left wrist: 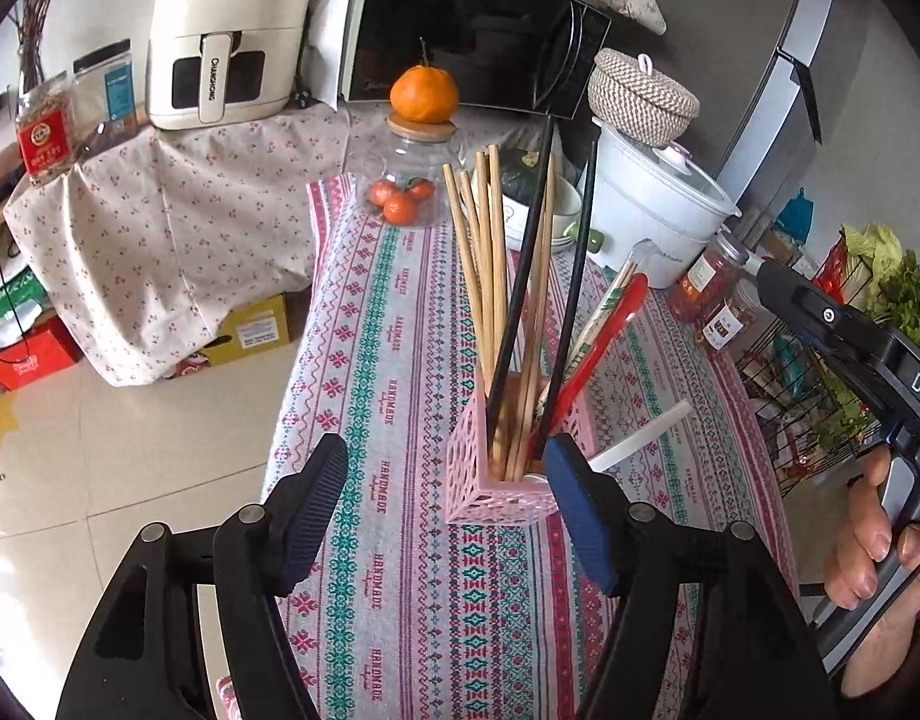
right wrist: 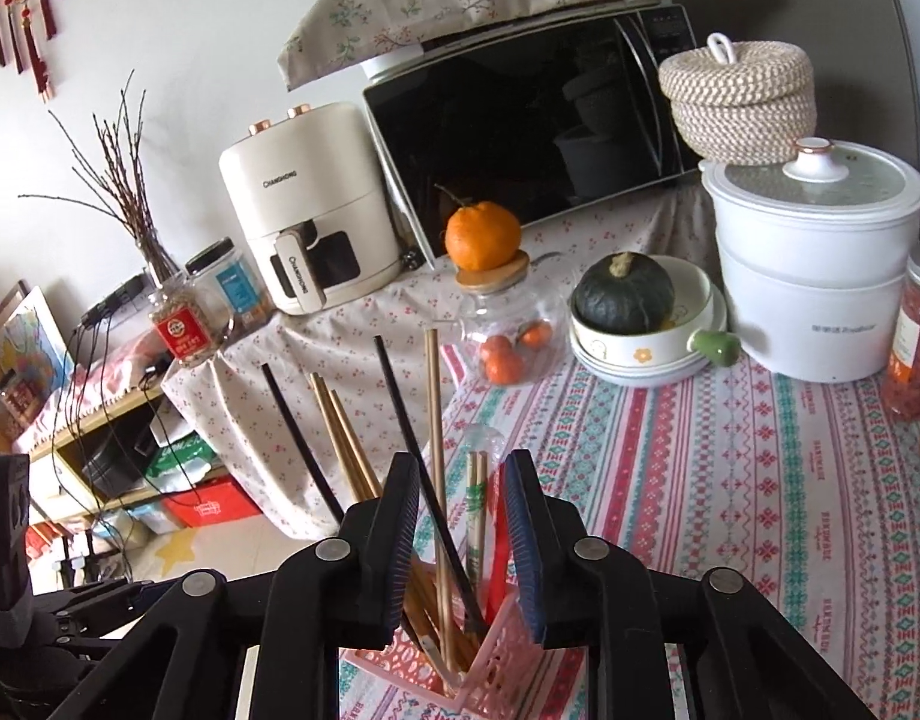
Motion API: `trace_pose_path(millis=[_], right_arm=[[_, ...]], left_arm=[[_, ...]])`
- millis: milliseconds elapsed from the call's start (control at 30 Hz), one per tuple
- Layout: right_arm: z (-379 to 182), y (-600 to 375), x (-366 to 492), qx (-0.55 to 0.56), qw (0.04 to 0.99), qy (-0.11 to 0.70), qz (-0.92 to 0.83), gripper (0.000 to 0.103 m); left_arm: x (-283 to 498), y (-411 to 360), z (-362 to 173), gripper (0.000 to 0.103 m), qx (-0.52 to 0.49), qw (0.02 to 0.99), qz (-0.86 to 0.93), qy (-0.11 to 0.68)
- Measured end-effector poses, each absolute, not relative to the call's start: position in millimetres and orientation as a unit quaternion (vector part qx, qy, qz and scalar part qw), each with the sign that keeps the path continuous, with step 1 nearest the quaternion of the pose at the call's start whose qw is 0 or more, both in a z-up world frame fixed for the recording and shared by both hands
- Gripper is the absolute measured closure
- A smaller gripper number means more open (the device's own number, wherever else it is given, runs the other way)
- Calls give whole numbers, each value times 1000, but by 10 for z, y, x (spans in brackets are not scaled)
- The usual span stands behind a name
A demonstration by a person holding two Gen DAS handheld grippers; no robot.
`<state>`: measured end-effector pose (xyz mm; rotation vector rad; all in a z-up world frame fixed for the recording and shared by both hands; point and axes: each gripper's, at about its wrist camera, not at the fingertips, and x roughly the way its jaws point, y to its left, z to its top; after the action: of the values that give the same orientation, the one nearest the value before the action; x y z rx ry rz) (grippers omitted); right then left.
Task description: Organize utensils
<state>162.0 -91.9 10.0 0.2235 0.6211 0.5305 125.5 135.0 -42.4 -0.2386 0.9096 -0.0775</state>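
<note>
so the pink utensil holder (left wrist: 499,474) sits on the patterned tablecloth (left wrist: 400,570), upright, stuffed with wooden chopsticks (left wrist: 490,276), two black chopsticks (left wrist: 523,294), a red spoon (left wrist: 604,336) and a wrapped pair of disposable chopsticks (left wrist: 604,306). everything leans out at different angles, the black ones furthest toward the top.

left gripper (left wrist: 448,516) is spread wide with nothing between its pads. the holder sits just ahead of it and a bit off toward its right finger (left wrist: 577,516), which overlaps the holder's near right corner in the left wrist view; can't tell if it actually touches. there's also a white stick-like thing (left wrist: 640,435) lying on the cloth just to the right of the holder, no idea what it is.

right gripper (right wrist: 463,540) is right above the holder (right wrist: 490,666), looking down over its rim. its pads are parted, and one black chopstick (right wrist: 427,480), a wooden one (right wrist: 435,450), the wrapped pair (right wrist: 475,516) and the red spoon handle (right wrist: 497,576) all stand up in the gap between them. the pads don't look closed on any of them. the other black chopstick (right wrist: 295,426) and a few wooden ones lean out past the left finger.

further back on the table: a glass jar (right wrist: 508,324) with an orange (right wrist: 483,235) on its lid, a dark green squash (right wrist: 625,291) in a bowl, and a white steamer pot (right wrist: 820,264).
</note>
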Motion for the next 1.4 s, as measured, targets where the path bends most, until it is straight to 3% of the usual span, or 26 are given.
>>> trace_pose_path(millis=[267, 433, 500, 800, 1400], right_arm=[[232, -1372, 1358, 93, 919, 329, 197, 58], [318, -1710, 1057, 77, 924, 340, 157, 32], [366, -1840, 925, 72, 928, 340, 137, 27], [522, -2174, 416, 49, 937, 342, 52, 4], [393, -2071, 80, -35, 931, 362, 16, 1]], left_arm=[[1088, 1137, -321, 22, -126, 887, -33, 442], [843, 895, -146, 12, -102, 898, -28, 427], [742, 796, -99, 10, -88, 901, -21, 424], [340, 441, 86, 8, -40, 913, -6, 405], [-40, 91, 363, 6, 4, 938, 6, 346]])
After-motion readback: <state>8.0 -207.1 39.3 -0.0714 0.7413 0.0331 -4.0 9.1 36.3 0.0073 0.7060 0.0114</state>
